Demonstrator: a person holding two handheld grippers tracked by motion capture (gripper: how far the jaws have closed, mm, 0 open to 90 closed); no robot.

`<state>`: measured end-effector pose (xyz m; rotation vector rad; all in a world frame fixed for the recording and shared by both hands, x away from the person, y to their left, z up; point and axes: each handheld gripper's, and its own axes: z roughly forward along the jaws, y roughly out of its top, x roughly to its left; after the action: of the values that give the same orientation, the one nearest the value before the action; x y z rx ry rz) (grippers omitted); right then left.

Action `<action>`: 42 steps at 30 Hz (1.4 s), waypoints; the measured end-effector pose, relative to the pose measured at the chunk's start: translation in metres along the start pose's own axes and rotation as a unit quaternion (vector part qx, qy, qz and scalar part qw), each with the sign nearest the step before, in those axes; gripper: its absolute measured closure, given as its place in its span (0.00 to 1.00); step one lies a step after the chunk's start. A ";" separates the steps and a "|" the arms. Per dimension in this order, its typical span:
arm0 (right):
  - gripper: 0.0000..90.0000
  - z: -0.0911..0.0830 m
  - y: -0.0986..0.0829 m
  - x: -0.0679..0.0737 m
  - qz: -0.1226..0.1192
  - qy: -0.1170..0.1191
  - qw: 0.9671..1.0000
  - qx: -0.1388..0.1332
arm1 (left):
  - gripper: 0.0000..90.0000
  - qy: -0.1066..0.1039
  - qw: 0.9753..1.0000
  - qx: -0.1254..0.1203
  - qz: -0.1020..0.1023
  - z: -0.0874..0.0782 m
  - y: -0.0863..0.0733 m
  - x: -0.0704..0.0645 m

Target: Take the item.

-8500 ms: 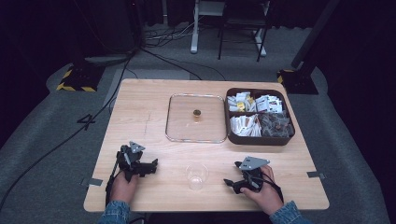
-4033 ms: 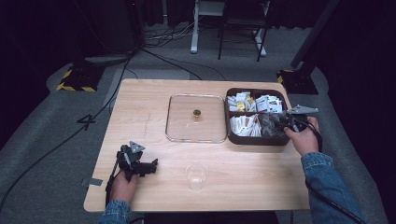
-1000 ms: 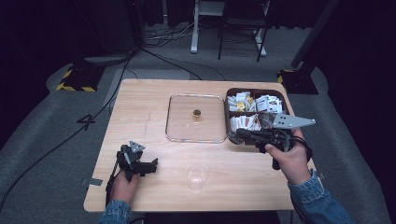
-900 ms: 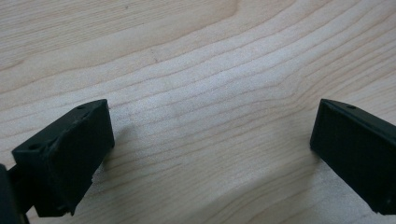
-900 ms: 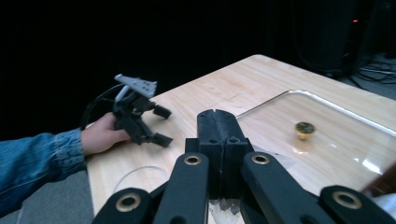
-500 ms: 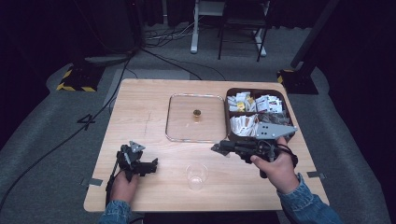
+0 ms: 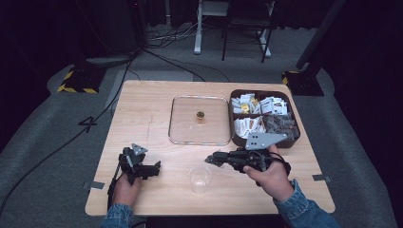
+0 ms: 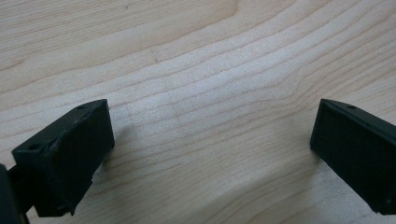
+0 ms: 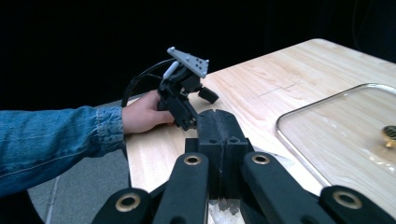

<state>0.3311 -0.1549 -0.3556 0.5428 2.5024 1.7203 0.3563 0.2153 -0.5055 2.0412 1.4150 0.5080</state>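
Right tool [image 7: 209, 160] over pale wooden table [image 7: 147, 118]

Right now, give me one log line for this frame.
left claw: open, resting on table | right claw: shut, above clear cup | held item: can't tell

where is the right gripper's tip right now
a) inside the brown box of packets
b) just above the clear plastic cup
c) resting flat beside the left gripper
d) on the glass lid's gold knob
b: in the high view the right gripper reaches left with its tip just over the clear plastic cup, short of the glass lid and away from the brown box.
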 end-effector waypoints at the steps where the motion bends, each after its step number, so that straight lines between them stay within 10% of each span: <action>1: 1.00 0.005 -0.002 0.001 0.000 0.006 1.000 0.004 | 0.00 0.000 1.000 0.000 0.000 0.000 0.000 0.000; 42: 1.00 0.059 -0.039 0.006 -0.008 0.032 0.997 0.069 | 0.00 0.000 1.000 0.000 0.000 0.000 0.000 0.000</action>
<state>0.3297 -0.1125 -0.4130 0.4811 2.6774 1.5928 0.3563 0.2152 -0.5055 2.0404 1.4155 0.5076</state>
